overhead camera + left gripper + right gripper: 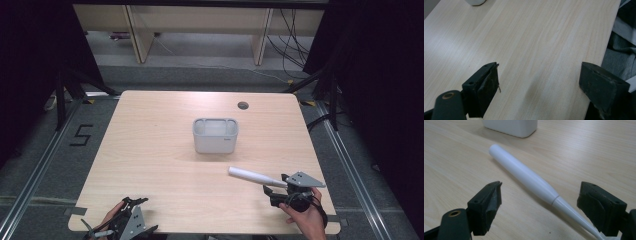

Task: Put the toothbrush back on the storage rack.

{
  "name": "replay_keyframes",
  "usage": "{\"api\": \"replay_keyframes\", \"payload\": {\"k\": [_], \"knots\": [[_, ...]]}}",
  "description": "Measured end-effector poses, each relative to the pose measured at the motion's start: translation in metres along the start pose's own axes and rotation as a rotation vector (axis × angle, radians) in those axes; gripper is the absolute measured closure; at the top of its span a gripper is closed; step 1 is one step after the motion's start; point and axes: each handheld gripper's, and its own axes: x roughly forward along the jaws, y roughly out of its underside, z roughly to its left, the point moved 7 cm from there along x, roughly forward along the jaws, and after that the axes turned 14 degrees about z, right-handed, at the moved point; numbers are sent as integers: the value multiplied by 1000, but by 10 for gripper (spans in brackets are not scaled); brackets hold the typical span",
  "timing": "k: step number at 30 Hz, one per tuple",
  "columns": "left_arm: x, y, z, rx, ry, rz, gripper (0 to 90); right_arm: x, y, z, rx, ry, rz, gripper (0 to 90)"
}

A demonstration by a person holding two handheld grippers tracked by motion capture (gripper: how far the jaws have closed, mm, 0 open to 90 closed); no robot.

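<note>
A long white tapered tool (250,176) lies on the wooden table (160,165), its thick end pointing toward a white rectangular container (215,136) at the table's middle. My right gripper (272,190) sits at the front right, open. In the right gripper view the tool (524,177) runs between the wide-apart jaws of the right gripper (540,206), its thin end close by the right-hand jaw, and no pad presses on it. The container (511,126) stands beyond. My left gripper (131,202) rests at the front left, and the left gripper (539,87) is open over bare wood.
A round cable hole (243,105) lies near the table's far edge. A corner of the container (475,2) shows at the top of the left gripper view. Dark floor with a "5" mark (80,135) lies left of the table, and table legs and cables stand behind it.
</note>
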Motion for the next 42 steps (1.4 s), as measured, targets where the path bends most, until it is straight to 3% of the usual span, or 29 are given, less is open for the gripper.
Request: {"api": "replay_keyframes", "payload": {"k": [3, 13, 16, 18, 21, 22, 24, 26, 29, 42], "knots": [[0, 0, 0, -1, -2, 0, 156, 0, 0, -2, 3, 20, 0, 191], [-1, 2, 1, -6, -10, 7, 156, 7, -9, 4, -6, -8, 1, 197], [-1, 2, 0, -7, -2, -3, 156, 8, -10, 8, 24, -17, 17, 199], [-1, 2, 1, -8, -12, 7, 156, 12, -16, 8, 5, -16, 2, 206], [-1, 2, 0, -3, -6, 9, 156, 13, -18, 11, 20, -18, 11, 216], [0, 2, 1, -12, -29, 1, 156, 15, -19, 12, 24, -10, 16, 226], [0, 3, 1, -11, -11, 11, 156, 19, -24, 11, -12, -8, 23, 230], [0, 3, 1, -10, -17, 9, 156, 19, -25, 12, 10, -1, 29, 231], [0, 2, -1, -5, 1, 1, 156, 21, -31, 7, -44, 40, 9, 237], [0, 2, -1, -5, 1, 6, 156, 39, -51, 20, -69, 64, 44, 309]]}}
